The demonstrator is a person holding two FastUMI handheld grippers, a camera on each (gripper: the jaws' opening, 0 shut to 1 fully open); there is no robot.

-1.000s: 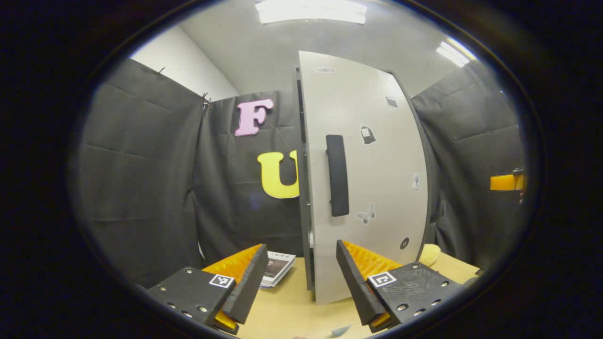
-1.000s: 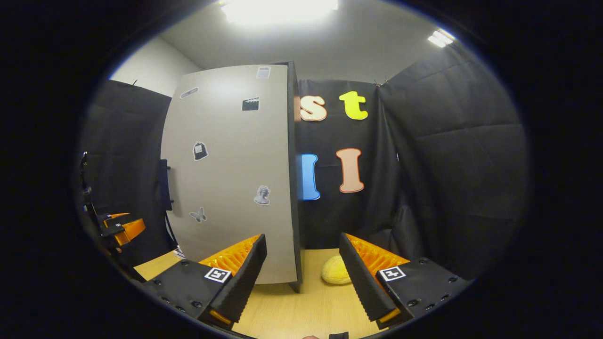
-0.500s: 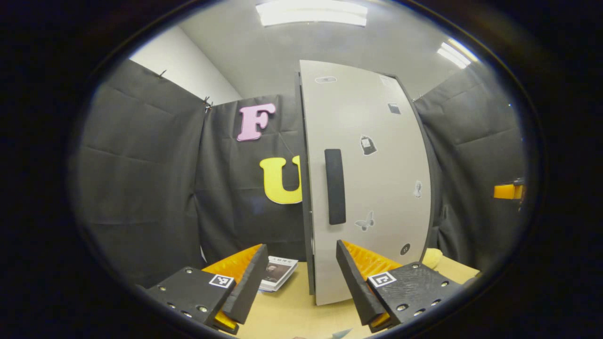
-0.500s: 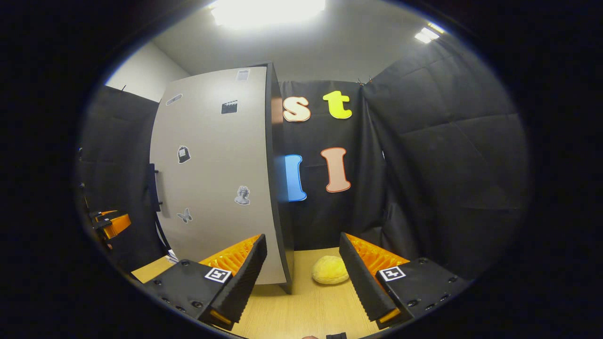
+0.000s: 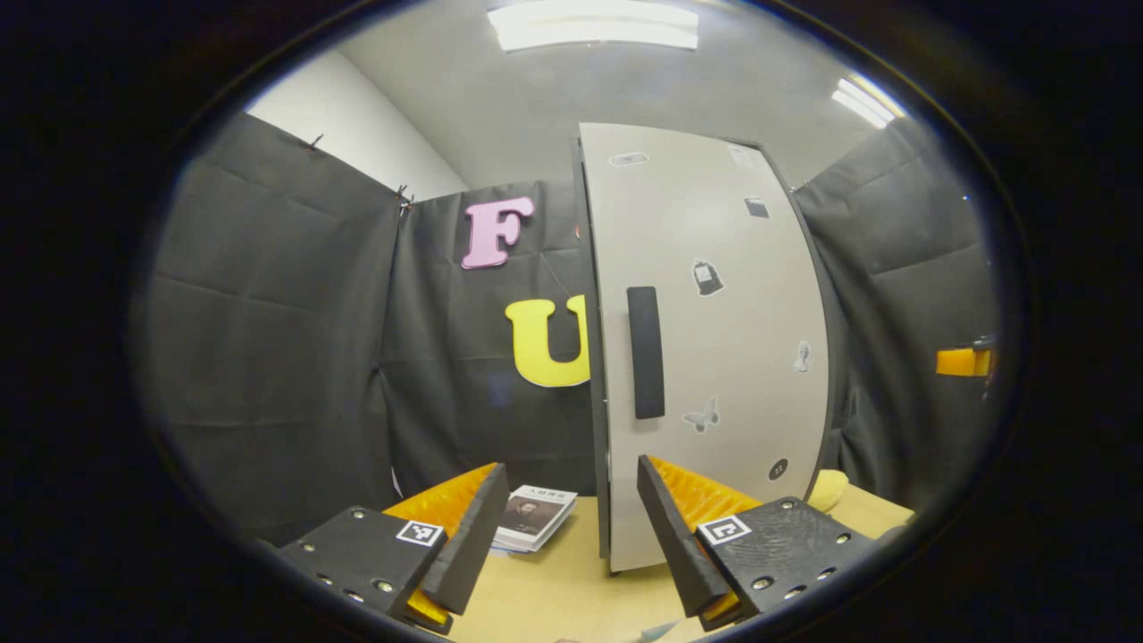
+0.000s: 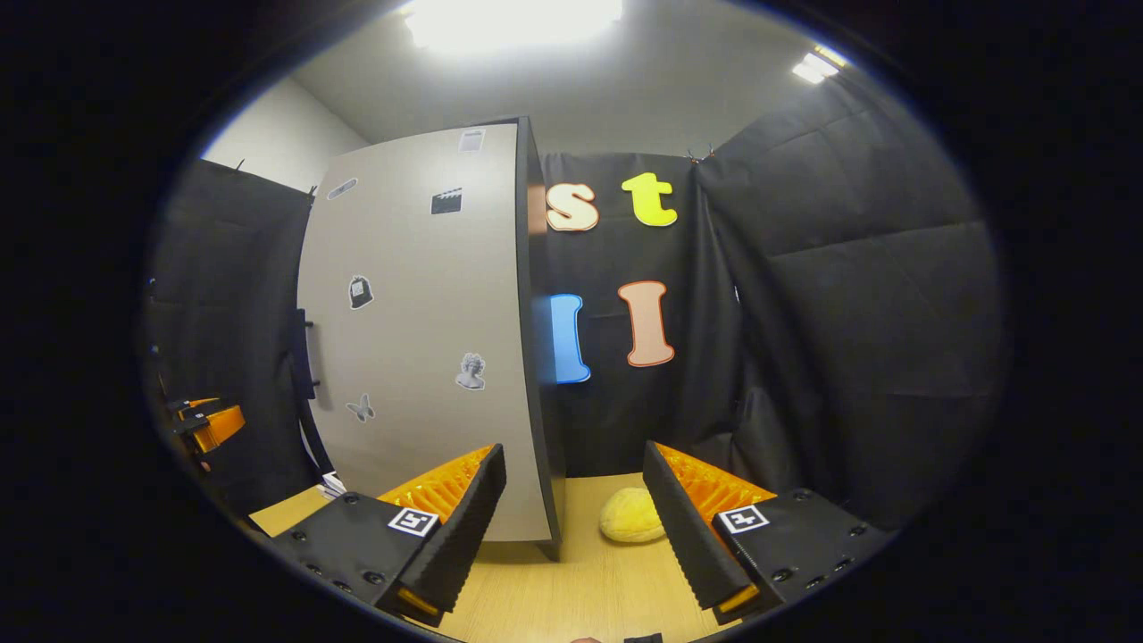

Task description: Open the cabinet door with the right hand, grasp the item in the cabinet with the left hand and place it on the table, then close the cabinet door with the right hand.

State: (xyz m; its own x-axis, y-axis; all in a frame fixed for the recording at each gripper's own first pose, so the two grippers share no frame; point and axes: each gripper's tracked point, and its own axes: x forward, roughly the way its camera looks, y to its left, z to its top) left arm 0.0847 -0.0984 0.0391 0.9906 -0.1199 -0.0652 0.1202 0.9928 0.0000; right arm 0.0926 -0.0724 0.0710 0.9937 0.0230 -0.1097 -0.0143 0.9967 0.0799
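A tall cabinet stands on the wooden table, and its pale door (image 5: pixel 714 357) carries small stickers and lies flat against the front. An upright black handle (image 5: pixel 646 353) runs along the door's left edge. My left gripper (image 5: pixel 571 536) is open and holds nothing, a short way in front of the handle. In the right gripper view the door (image 6: pixel 420 339) is seen at an angle, with the handle (image 6: pixel 304 357) at its far edge. My right gripper (image 6: pixel 576 527) is open and holds nothing, near the cabinet's right corner. A yellow rounded lump (image 6: pixel 631 515) lies on the table just beyond it.
A thin booklet (image 5: pixel 536 518) lies on the table left of the cabinet. The yellow lump (image 5: pixel 829 489) peeks out at the cabinet's right. The other gripper (image 5: pixel 960 362) hangs at the far right, and the left one (image 6: pixel 210 424) at the far left. Black cloth walls close in.
In the left gripper view the cabinet has drifted a little right and looks slightly smaller. The right gripper view swung left, then partly back. Both grippers stay open.
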